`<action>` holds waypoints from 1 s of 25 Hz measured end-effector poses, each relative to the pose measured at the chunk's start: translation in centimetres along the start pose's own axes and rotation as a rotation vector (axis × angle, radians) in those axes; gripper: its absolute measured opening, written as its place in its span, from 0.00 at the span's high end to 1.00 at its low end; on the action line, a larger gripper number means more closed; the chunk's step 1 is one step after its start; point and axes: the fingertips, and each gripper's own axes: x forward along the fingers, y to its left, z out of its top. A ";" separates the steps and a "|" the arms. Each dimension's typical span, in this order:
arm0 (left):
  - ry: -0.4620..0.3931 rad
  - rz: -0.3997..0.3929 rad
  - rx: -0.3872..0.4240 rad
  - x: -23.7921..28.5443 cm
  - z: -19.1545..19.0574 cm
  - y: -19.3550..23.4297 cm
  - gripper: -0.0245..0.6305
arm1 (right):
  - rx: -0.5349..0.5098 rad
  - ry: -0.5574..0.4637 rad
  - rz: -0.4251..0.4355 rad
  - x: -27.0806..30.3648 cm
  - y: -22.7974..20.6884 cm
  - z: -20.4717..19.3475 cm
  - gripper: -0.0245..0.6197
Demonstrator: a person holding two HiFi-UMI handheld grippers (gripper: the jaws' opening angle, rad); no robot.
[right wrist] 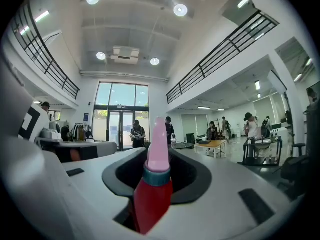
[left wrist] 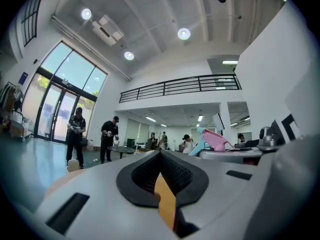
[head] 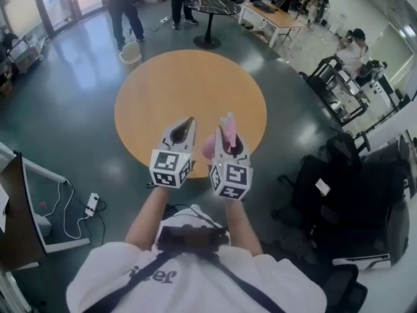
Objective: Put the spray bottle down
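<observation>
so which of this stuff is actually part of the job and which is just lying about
Job:
- spray bottle
- right gripper, fingers shut on it
- orange table, probably where it goes

Lying about:
- left gripper, shut, empty
- bin
- dark table
- office chairs
- power strip

- We see a round wooden table (head: pixel 189 77) on a dark glossy floor (head: pixel 78 109).
- Beyond it we spot a pale bucket (head: pixel 130 55) near a standing person (head: pixel 124 8).
- Farther back stand a small dark-topped table (head: pixel 212 6) and a long desk (head: pixel 277 15).
- Black office chairs (head: pixel 352 181) crowd the right.
- A white power strip (head: pixel 92 204) lies at the left.
- We see tall glass doors (right wrist: pixel 120 124) in the far wall.
</observation>
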 end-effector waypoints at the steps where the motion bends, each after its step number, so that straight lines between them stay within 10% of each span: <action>1: 0.008 0.009 -0.004 0.4 -0.3 0.2 0.95 | 0.004 0.010 0.003 0.3 -0.4 -0.3 0.73; 25: 0.066 0.025 -0.003 10.5 -4.6 8.5 0.95 | 0.001 0.104 -0.026 14.1 -2.0 -4.8 0.73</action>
